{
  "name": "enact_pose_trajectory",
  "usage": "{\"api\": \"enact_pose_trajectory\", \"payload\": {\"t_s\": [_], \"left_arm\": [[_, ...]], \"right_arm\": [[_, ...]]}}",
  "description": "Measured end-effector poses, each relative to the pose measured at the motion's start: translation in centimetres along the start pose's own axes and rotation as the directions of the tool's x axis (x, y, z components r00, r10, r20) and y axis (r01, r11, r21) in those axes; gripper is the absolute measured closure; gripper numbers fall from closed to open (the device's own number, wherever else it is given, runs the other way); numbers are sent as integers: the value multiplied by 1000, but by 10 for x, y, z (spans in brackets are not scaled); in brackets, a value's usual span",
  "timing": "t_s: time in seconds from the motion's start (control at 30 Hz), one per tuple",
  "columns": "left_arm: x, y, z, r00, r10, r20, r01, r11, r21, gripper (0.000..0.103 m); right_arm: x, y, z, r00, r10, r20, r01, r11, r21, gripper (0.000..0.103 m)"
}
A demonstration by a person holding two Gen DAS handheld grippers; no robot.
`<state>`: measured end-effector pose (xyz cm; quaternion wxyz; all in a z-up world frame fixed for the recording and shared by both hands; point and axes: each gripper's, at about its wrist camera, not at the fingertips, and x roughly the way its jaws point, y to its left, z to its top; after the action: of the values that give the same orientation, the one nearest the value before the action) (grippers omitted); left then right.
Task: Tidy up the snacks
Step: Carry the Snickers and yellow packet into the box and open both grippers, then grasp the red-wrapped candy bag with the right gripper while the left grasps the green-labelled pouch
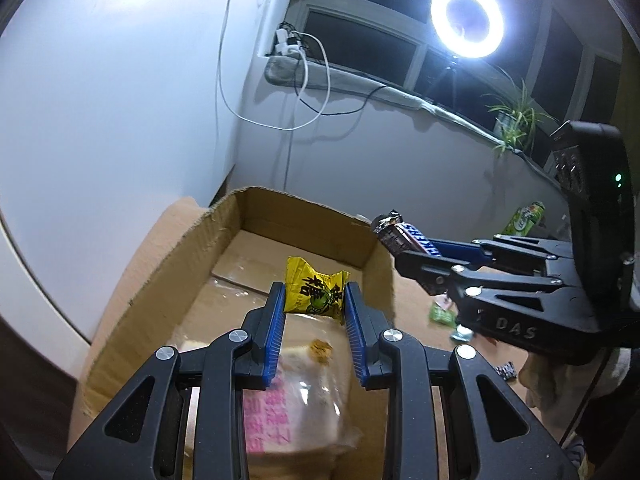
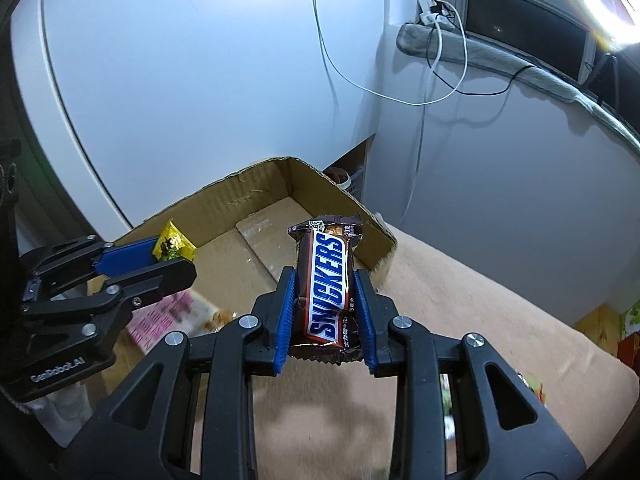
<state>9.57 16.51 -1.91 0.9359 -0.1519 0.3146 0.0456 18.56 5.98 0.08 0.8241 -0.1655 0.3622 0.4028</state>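
Note:
My left gripper (image 1: 314, 300) is shut on a yellow candy packet (image 1: 316, 290) and holds it above the open cardboard box (image 1: 224, 216). A pink-and-clear snack bag (image 1: 296, 400) lies in the box under it. My right gripper (image 2: 326, 300) is shut on a Snickers bar (image 2: 326, 284) and holds it just outside the box's right wall (image 2: 344, 196). The right gripper shows in the left wrist view (image 1: 396, 240), right of the box. The left gripper shows in the right wrist view (image 2: 160, 264), over the box.
The box stands on a tan surface (image 2: 500, 320) by a white wall. Small green and dark snack packets (image 1: 442, 314) lie on the surface right of the box. A green can (image 1: 524, 220) stands further right. A ring light (image 1: 466, 20) and hanging cables (image 1: 312, 92) are at the window.

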Motion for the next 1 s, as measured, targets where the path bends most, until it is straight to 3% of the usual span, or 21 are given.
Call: {"api": "enact_pose_trajectory", "payload": {"t_s": [0.37, 0.4, 0.5, 0.53, 1.0], "left_arm": [[12, 20, 9, 999, 37, -18, -38, 999, -37, 75], [12, 22, 9, 999, 41, -20, -41, 998, -41, 70], [12, 24, 10, 998, 60, -17, -61, 997, -50, 49], [12, 25, 9, 998, 65, -15, -66, 996, -53, 49], [-9, 2, 12, 999, 16, 35, -16, 1000, -15, 49]], "right_arm": [[27, 0, 11, 1000, 21, -19, -21, 1000, -4, 73], [27, 1, 11, 1000, 20, -19, -20, 1000, -9, 72], [24, 1, 11, 1000, 8, -2, -8, 1000, -9, 50], [22, 1, 11, 1000, 6, 4, -6, 1000, -8, 46], [-22, -7, -3, 999, -36, 27, 36, 999, 14, 46]]}}
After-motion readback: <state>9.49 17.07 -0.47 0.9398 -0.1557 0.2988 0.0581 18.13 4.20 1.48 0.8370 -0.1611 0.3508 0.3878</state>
